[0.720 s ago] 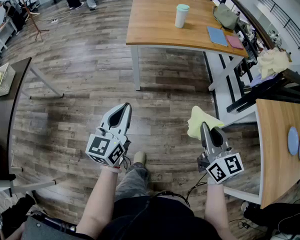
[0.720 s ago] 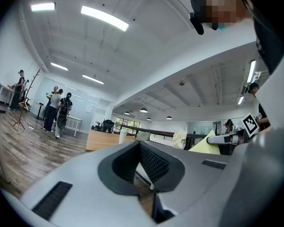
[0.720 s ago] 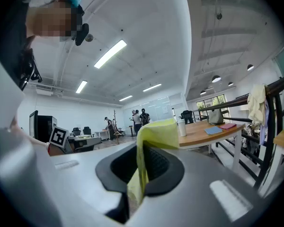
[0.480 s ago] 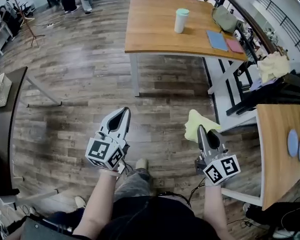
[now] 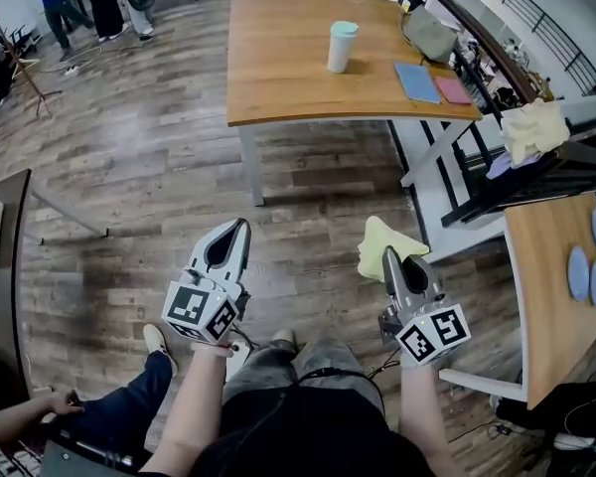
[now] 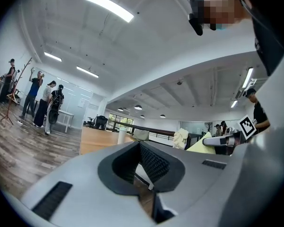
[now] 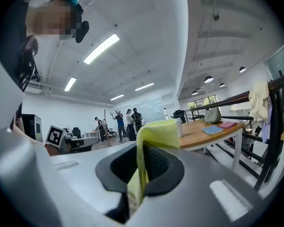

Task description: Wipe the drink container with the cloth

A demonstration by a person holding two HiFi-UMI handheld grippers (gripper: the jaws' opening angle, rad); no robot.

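The drink container (image 5: 341,46), a white cup with a pale green lid, stands upright on the wooden table (image 5: 278,82) well ahead of both grippers. It shows small in the left gripper view (image 6: 122,136) and the right gripper view (image 7: 178,126). My right gripper (image 5: 389,257) is shut on a yellow cloth (image 5: 385,241), which sticks up between the jaws (image 7: 154,138). My left gripper (image 5: 239,227) is shut with nothing in it (image 6: 141,145). Both are held over the wood floor, far short of the table.
On the table's right end lie a blue notebook (image 5: 417,80), a pink one (image 5: 453,89) and a grey bag (image 5: 429,36). A rack with clothing (image 5: 532,132) and a second table (image 5: 541,306) with blue discs (image 5: 579,271) stand at right. People (image 5: 99,3) stand far back left.
The wooden table and the cup have shifted left and sit nearer in view. Both grippers keep their pose, the right one still holding the cloth. A seated person's leg now shows at lower left.
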